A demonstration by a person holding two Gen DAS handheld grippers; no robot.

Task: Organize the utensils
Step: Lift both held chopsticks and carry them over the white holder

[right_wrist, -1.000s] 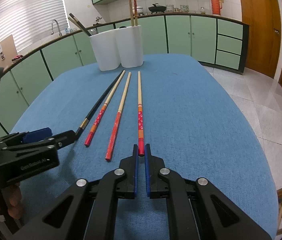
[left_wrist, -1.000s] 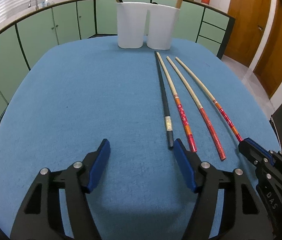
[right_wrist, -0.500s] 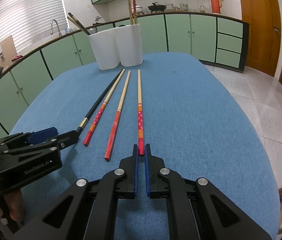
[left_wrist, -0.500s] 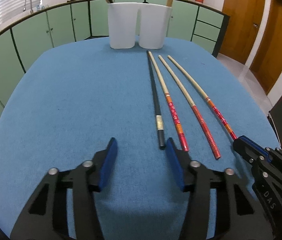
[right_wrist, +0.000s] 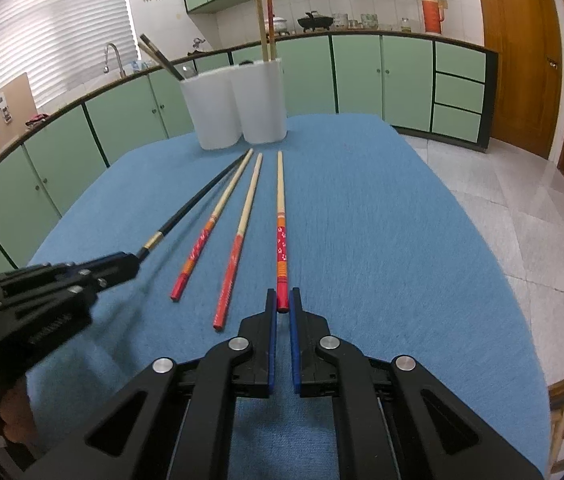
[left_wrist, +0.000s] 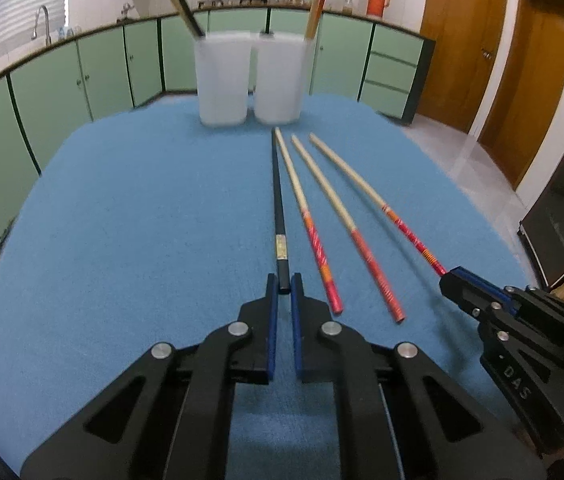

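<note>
Blue cloth (left_wrist: pixel 122 240) covers the kitchen table; at lower centre of each wrist view, the left gripper (left_wrist: pixel 283 282) is clamped on the black chopstick (left_wrist: pixel 278 204) and the right gripper (right_wrist: pixel 283 300) on a red-handled chopstick (right_wrist: pixel 281 216). Both ends look gripped, so next comes lifting each toward the white holders (left_wrist: pixel 248 80) at upper centre, tips clearing the rims.

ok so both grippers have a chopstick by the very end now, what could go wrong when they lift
1. The left gripper pinches only the butt of the black chopstick; its long free end may droop or pivot.
2. The right gripper holds the red-handled chopstick the same way, so it could swing into its neighbour.
3. A wobbling tip may miss the white holders.
</note>
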